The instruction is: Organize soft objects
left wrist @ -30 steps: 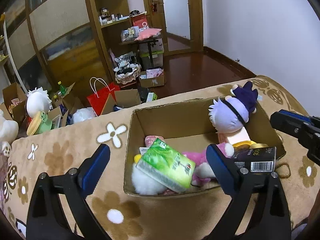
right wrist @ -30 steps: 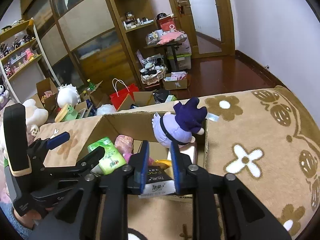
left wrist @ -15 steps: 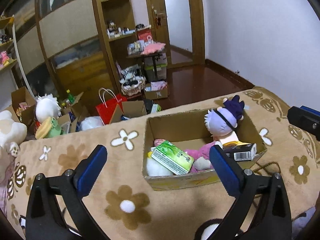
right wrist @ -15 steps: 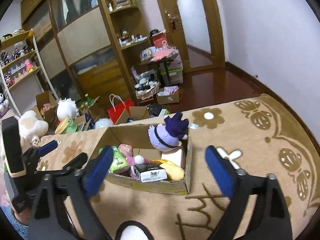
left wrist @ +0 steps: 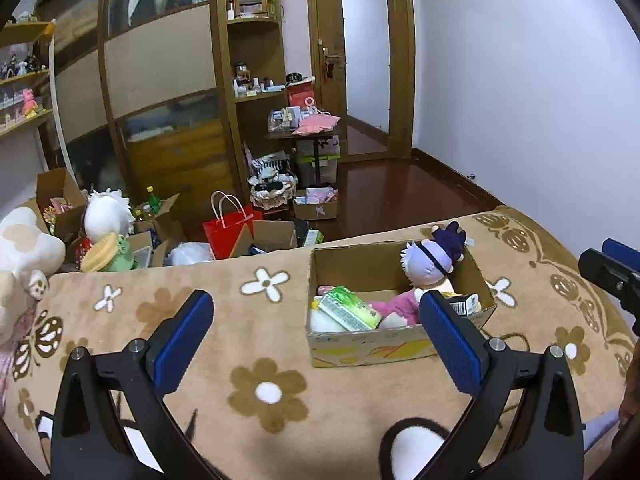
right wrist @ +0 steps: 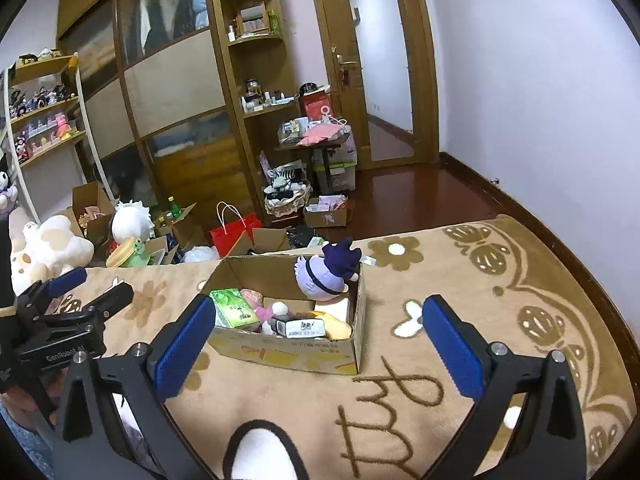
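Observation:
A cardboard box (left wrist: 372, 346) (right wrist: 288, 350) sits on the tan flowered blanket (left wrist: 248, 340). In it are a purple-haired plush doll (left wrist: 430, 264) (right wrist: 326, 272), a green tissue pack (left wrist: 348, 312) (right wrist: 234, 308), a pink plush (left wrist: 394, 306), a white plush, a yellow plush (right wrist: 334, 326) and a small dark carton (right wrist: 300, 326). My left gripper (left wrist: 316, 344) is open and empty, held back above the blanket in front of the box. My right gripper (right wrist: 318, 344) is open and empty, also pulled back from the box.
Beyond the blanket's far edge lie open boxes, a red paper bag (left wrist: 226, 230), a white plush (left wrist: 106, 212) and a cream plush (left wrist: 24, 248). Wooden shelves and a door stand at the back. The right gripper shows at the right edge of the left wrist view (left wrist: 612, 276).
The right gripper let go of the dark carton into the box and opened. Both grippers have pulled back and up from the box.

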`<action>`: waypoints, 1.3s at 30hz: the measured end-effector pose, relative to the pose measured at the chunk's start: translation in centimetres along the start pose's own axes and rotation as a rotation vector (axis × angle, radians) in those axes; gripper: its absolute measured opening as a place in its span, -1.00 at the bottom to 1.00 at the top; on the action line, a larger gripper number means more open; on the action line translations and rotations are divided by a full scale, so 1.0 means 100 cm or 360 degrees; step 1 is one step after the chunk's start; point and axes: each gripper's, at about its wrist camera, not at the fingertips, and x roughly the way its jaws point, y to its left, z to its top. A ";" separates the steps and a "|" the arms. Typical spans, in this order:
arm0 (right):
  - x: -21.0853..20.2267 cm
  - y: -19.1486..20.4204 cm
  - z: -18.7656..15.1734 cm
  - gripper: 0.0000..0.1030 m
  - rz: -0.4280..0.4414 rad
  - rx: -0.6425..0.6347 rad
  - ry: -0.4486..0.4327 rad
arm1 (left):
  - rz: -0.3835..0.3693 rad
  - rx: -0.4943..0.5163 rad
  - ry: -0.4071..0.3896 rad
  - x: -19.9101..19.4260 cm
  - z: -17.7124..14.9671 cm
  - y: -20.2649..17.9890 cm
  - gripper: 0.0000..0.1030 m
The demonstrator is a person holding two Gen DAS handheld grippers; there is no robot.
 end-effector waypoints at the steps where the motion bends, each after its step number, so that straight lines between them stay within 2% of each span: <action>1: -0.003 0.000 -0.001 1.00 0.0002 0.0000 -0.0005 | 0.0009 0.0000 -0.0006 -0.003 0.000 0.001 0.97; 6: -0.015 0.005 -0.008 1.00 -0.0012 -0.0030 -0.0018 | 0.0008 0.0003 -0.0005 -0.019 -0.008 0.005 0.97; 10: -0.021 0.006 -0.016 1.00 -0.0023 -0.0047 -0.0033 | 0.0045 0.0070 -0.0039 -0.029 -0.016 0.000 0.98; 20: -0.027 0.007 -0.034 1.00 -0.0034 -0.0074 -0.0138 | 0.0045 0.0097 -0.0112 -0.032 -0.029 -0.005 0.98; 29: -0.014 0.005 -0.052 1.00 -0.0063 -0.0064 -0.0062 | 0.0023 0.0104 -0.0096 -0.023 -0.037 -0.007 0.98; 39: -0.011 0.007 -0.056 1.00 -0.0105 -0.0094 -0.0053 | 0.0003 0.0095 -0.0052 -0.012 -0.037 -0.007 0.98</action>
